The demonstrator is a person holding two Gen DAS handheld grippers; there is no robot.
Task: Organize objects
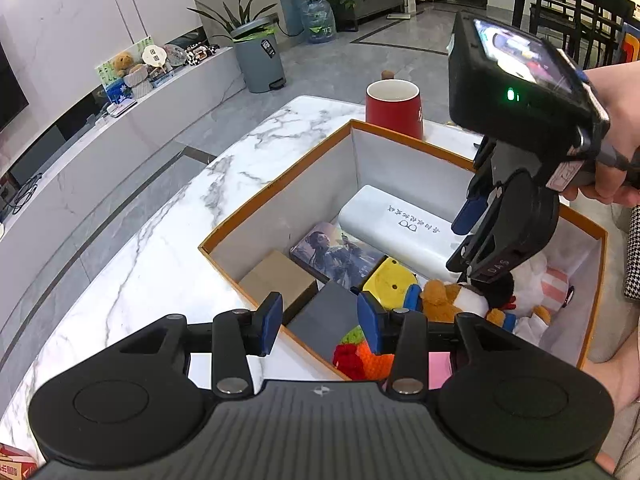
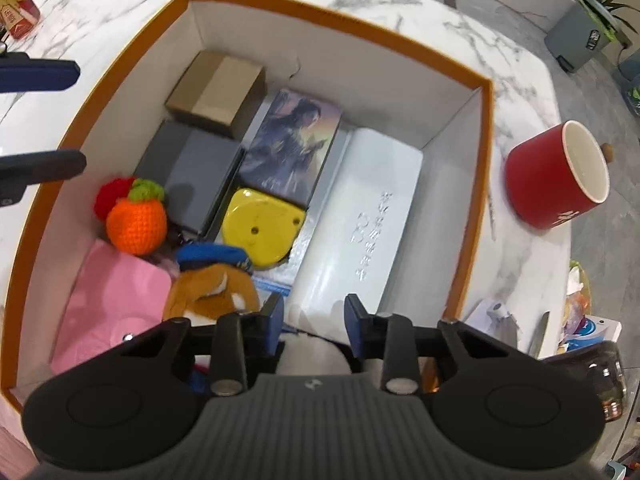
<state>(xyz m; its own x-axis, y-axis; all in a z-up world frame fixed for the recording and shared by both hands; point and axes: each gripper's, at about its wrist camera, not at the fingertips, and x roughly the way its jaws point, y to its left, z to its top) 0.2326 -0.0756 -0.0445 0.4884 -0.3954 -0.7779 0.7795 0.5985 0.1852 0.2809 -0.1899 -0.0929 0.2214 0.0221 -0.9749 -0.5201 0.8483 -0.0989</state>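
Presently | right gripper (image 2: 314, 314): jaws partly apart, empty | white plush toy (image 2: 310, 354) directly beneath, orange-rimmed cardboard box (image 2: 336, 12) near corner | left gripper (image 1: 318, 320): half-open, empty

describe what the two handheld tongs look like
Both tongs, left and right, are matte black, with a ribbed body, two round discs, silver pivot bolts and blue finger pads. The right one carries a small lit screen and a green light.

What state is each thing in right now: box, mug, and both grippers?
Box: open, no lid, packed with items.
Red mug: upright on the table outside the box, looks empty.
Left gripper: open, nothing between the fingers, above the box's near edge.
Right gripper: partly open, pointing down into the box, empty.
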